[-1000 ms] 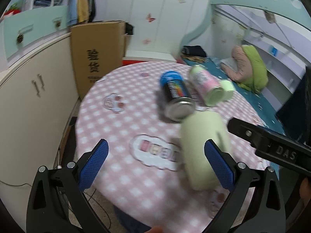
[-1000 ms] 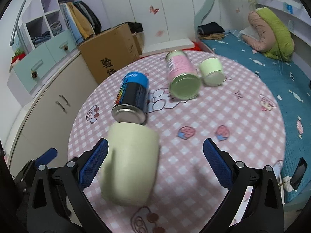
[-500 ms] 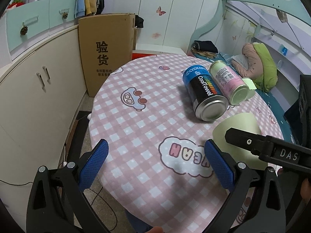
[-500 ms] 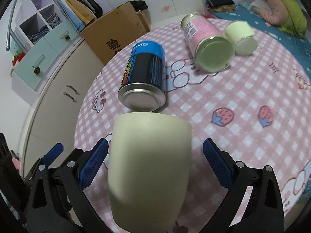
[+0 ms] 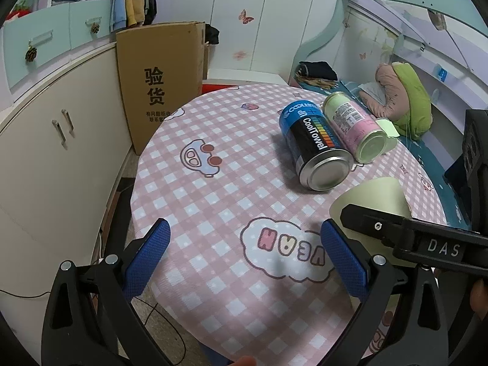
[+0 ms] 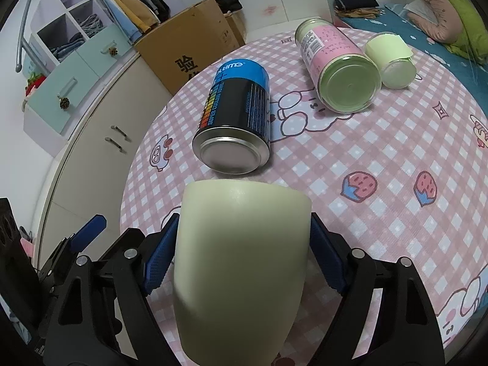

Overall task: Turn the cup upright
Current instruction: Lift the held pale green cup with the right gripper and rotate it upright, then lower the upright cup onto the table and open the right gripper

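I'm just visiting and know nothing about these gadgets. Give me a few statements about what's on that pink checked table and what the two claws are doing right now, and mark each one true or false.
1. The right claw has its blue pads pressed on both sides of the pale green cup. True.
2. The left claw grips the blue and black can. False: it is open and holds nothing.
3. The blue and black can stands upright. False: it lies on its side on the table.
4. The pink can lies on its side beside a small pale green cup. True.
5. A cardboard box stands beyond the table. True.
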